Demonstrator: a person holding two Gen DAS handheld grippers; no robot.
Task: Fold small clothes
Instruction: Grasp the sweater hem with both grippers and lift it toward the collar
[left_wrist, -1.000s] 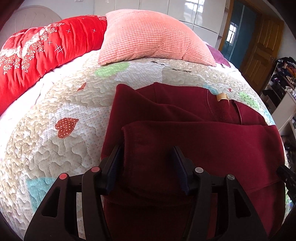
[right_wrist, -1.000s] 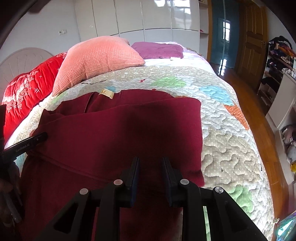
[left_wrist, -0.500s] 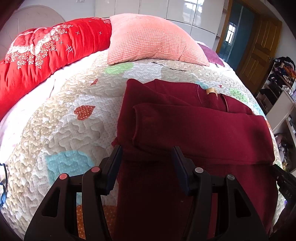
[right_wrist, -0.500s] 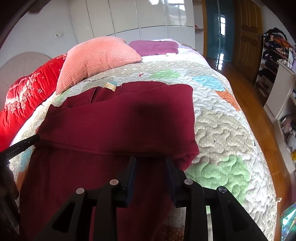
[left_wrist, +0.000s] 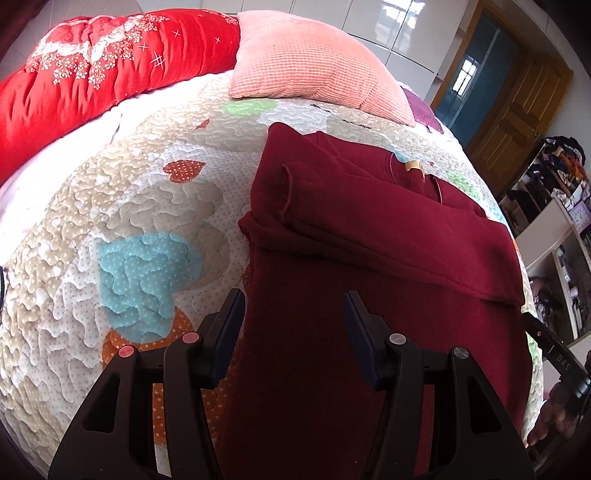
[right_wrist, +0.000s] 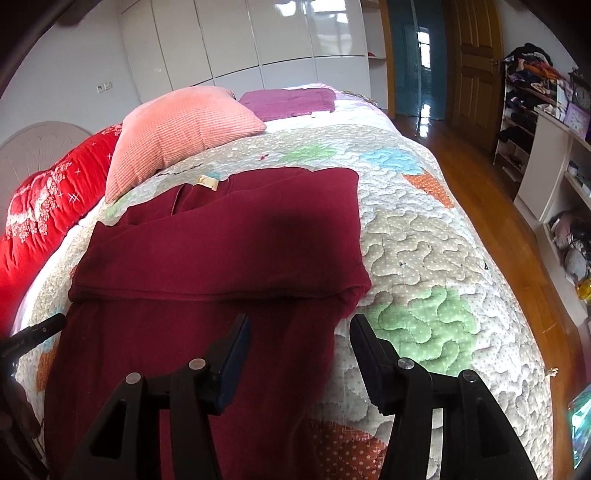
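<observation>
A dark red garment (left_wrist: 369, 236) (right_wrist: 221, 251) lies flat on the quilted bedspread (left_wrist: 129, 229) (right_wrist: 424, 258), its sleeves folded across the chest and a tan label at the collar. My left gripper (left_wrist: 293, 314) hovers open over the garment's left edge below the fold, nothing between its fingers. Over the garment's right edge below the fold, my right gripper (right_wrist: 300, 338) has its jaws opening, and the cloth lies beneath them without being pinched. Each gripper's tip shows at the edge of the other's view.
A pink pillow (left_wrist: 317, 62) (right_wrist: 177, 129) and a red quilt (left_wrist: 92, 70) (right_wrist: 40, 206) lie at the head of the bed. A purple cloth (right_wrist: 291, 103) sits beyond the pillow. Wooden floor (right_wrist: 517, 229), shelves and a door are to the right.
Both grippers have drawn back toward the garment's lower part. The right gripper's jaws have spread apart and let go of the folded cloth. The left gripper stayed open.
</observation>
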